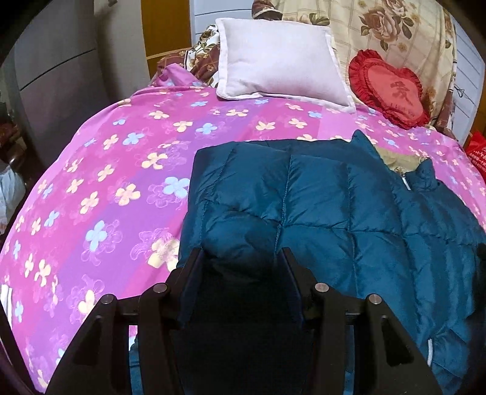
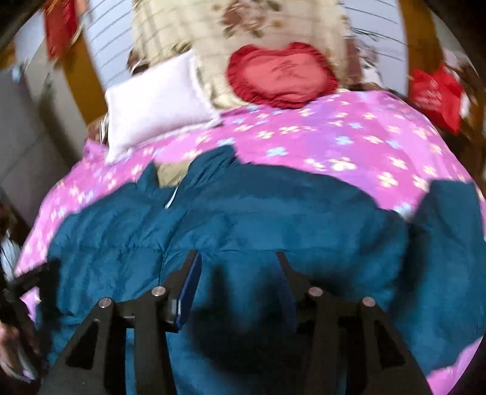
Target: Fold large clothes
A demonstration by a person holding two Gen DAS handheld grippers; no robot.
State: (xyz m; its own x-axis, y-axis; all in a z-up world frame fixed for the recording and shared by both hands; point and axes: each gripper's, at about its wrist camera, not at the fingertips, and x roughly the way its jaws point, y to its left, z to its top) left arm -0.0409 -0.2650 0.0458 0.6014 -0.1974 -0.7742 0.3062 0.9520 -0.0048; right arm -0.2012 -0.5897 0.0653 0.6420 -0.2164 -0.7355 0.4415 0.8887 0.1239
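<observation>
A teal quilted puffer jacket [image 1: 319,194] lies on a pink flowered bedspread [image 1: 106,170], its left side folded over, its collar and zipper toward the right. My left gripper [image 1: 241,253] is open, with a bulge of the jacket's near edge lying between its fingers. In the blurred right wrist view the jacket [image 2: 243,218] spreads across the bed, one sleeve [image 2: 449,212] lying out to the right. My right gripper [image 2: 237,256] is open just above the jacket's near part. The left gripper shows at that view's left edge [image 2: 27,285].
A white pillow [image 1: 279,60] and a red heart cushion [image 1: 388,88] lie at the head of the bed against a floral cover [image 1: 379,27]. A grey cabinet [image 1: 60,76] stands to the left. A red bag [image 2: 437,94] is at the bed's right side.
</observation>
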